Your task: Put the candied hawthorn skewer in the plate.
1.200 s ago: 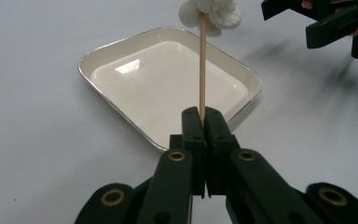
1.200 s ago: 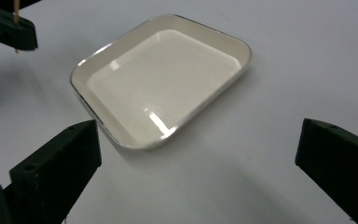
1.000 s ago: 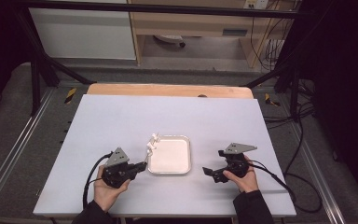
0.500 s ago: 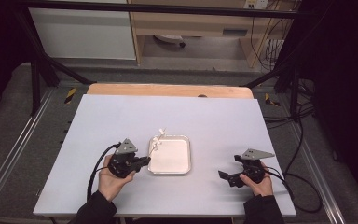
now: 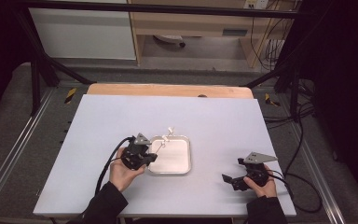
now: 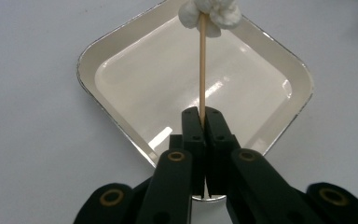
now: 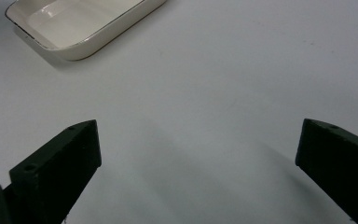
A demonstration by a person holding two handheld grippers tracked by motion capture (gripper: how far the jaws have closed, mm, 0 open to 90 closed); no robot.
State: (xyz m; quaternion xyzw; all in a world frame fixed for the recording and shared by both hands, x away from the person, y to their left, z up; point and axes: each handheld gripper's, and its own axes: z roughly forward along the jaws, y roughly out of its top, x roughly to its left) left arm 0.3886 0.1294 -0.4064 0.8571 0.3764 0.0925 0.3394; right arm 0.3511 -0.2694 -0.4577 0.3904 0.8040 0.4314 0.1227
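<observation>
High view: the right tool has pulled back toward the tabletop's near right corner, well apart from the white tray, its jaws spread wide. The left tool has edged closer to the tray, clamped on a wooden stick with a marshmallow above the far rim. No writing is legible.
</observation>
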